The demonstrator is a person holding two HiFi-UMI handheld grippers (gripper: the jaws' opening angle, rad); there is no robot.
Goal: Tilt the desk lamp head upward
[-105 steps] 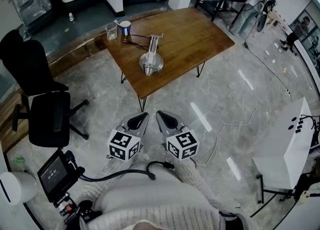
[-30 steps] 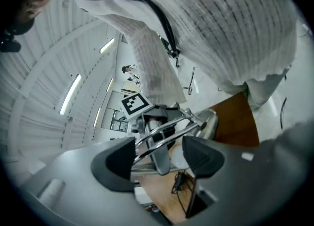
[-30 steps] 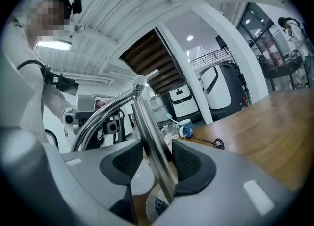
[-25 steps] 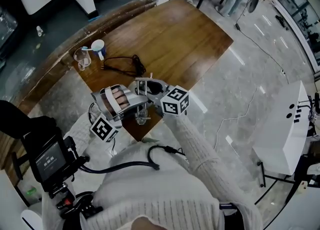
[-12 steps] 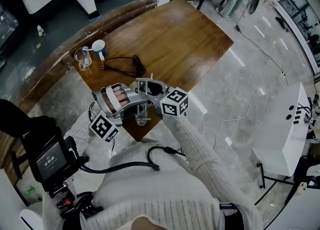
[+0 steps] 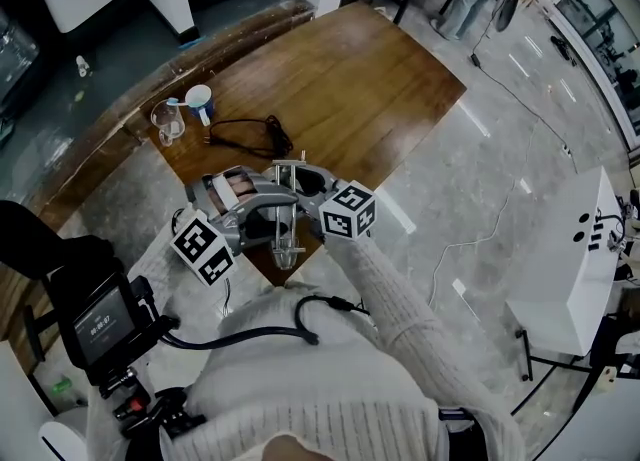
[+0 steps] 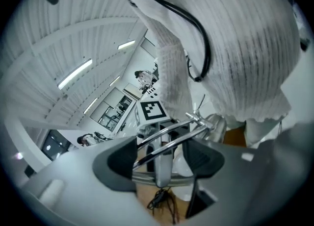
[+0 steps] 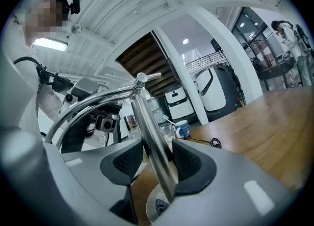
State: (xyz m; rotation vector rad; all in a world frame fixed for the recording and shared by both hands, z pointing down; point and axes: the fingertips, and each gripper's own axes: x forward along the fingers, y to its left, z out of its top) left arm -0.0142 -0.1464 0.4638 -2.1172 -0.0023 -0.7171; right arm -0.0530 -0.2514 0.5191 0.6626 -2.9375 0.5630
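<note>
Head view: desk lamp (image 6: 282,241) gripped at two points at the near edge of the wooden desk (image 6: 340,79).
The lamp's upright post (image 8: 153,141) is pinched between the pads of the right hand-held gripper (image 8: 154,163); its twin arm rods (image 7: 170,147) are clamped by the left hand-held gripper (image 7: 162,159). A glass (image 6: 166,119), mug (image 6: 199,101) and black cable (image 6: 250,134) are seen at the far left.

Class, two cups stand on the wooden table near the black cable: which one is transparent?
The glass, standing left of the white-and-blue mug in the head view; the mug is opaque.
</note>
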